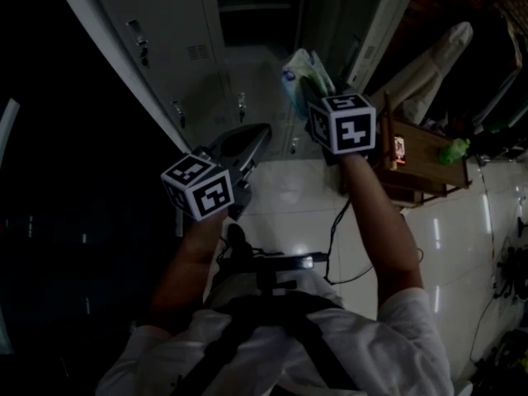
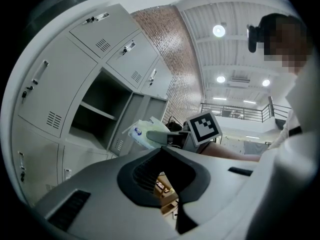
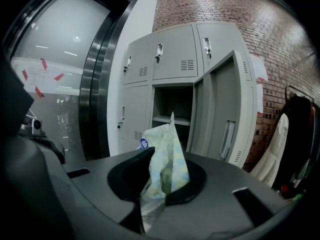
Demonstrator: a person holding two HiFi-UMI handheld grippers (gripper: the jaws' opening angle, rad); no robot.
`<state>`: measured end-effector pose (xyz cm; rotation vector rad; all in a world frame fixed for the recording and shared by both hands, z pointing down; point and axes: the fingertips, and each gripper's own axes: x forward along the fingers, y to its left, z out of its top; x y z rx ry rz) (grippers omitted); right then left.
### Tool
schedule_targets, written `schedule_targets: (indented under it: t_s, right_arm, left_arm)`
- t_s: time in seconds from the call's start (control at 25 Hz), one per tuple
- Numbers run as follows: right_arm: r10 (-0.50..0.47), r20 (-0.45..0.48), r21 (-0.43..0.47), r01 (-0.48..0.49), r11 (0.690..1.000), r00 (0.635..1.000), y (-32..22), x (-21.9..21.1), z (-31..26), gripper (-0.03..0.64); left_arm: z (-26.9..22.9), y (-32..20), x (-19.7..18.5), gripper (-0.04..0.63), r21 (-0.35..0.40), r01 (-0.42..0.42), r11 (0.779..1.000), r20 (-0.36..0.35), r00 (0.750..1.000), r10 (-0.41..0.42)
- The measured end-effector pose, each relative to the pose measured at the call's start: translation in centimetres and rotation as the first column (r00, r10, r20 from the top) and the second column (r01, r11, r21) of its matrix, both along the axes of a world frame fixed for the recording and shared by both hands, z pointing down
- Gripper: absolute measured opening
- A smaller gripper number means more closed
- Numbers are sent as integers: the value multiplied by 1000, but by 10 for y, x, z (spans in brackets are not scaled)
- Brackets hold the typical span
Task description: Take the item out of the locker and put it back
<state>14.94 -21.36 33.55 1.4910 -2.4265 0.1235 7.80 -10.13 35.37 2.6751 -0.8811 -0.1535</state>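
A pale green-and-white soft packet (image 1: pixel 304 74) with a blue logo is pinched between the jaws of my right gripper (image 1: pixel 310 99). The right gripper view shows the packet (image 3: pixel 165 156) standing up out of the right gripper (image 3: pixel 159 181), in front of the open locker compartment (image 3: pixel 172 106). My left gripper (image 1: pixel 254 137) is lower and to the left, jaws together, holding nothing. Seen in the left gripper view, the packet (image 2: pixel 144 132) hangs level with the open compartment (image 2: pixel 95 115), beyond the left gripper (image 2: pixel 167 186).
The locker door (image 3: pixel 226 115) stands swung open to the right. Shut grey lockers (image 1: pixel 165 48) surround the open one. A wooden table (image 1: pixel 422 153) with a green item (image 1: pixel 453 149) and a hanging light coat (image 1: pixel 429 64) are at the right. Cables trail on the tiled floor (image 1: pixel 338 221).
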Motion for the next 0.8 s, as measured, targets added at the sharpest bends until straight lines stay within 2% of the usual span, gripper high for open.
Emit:
schedule_targets:
  t_s: [0.28, 0.8]
  right_arm:
    - [-14, 23, 16, 14, 1000, 1000, 33, 4, 5, 34]
    - [-50, 101, -25, 53, 998, 994, 94, 5, 34, 34]
  left_arm:
    - [-9, 22, 0, -3, 32, -11, 999, -5, 1000, 11]
    - [1, 67, -17, -6, 17, 28, 999, -5, 1000, -28]
